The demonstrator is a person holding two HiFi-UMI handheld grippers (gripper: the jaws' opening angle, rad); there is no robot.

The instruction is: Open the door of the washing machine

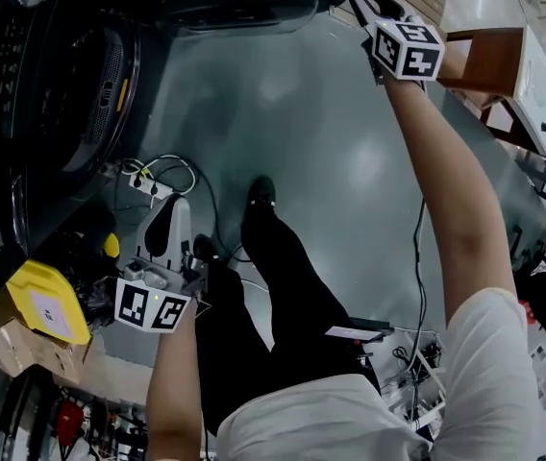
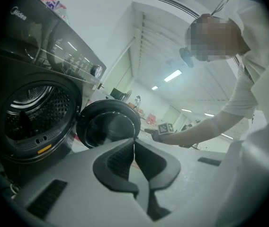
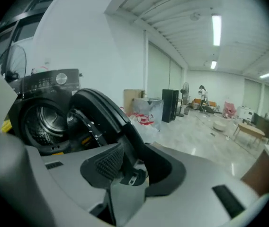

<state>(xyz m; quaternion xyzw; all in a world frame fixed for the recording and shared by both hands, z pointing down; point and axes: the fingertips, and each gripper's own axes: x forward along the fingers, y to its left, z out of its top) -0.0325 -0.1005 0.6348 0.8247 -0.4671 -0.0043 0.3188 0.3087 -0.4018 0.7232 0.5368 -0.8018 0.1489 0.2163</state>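
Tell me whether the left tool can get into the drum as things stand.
Probably yes: the door is swung open, clear of the drum, and nothing shows between the left tool and the opening. It hangs some way back.

A glossy grey floor point(image 1: 350, 161), white walls point(image 3: 92, 41) and strip lights point(image 3: 216, 30) on a ribbed ceiling point(image 3: 172, 11).

Front-loading washing machine point(image 2: 40, 126): dark grey gloss casing. Round door point(image 2: 108, 124): black rim, dark glass. Left gripper point(image 2: 134, 145), right gripper point(image 3: 132, 169): pale grey, black ribbed pads point(image 2: 118, 162). Marker cubes point(image 1: 408, 48): black-and-white squares. Floor point(image 1: 331, 152): grey-green.
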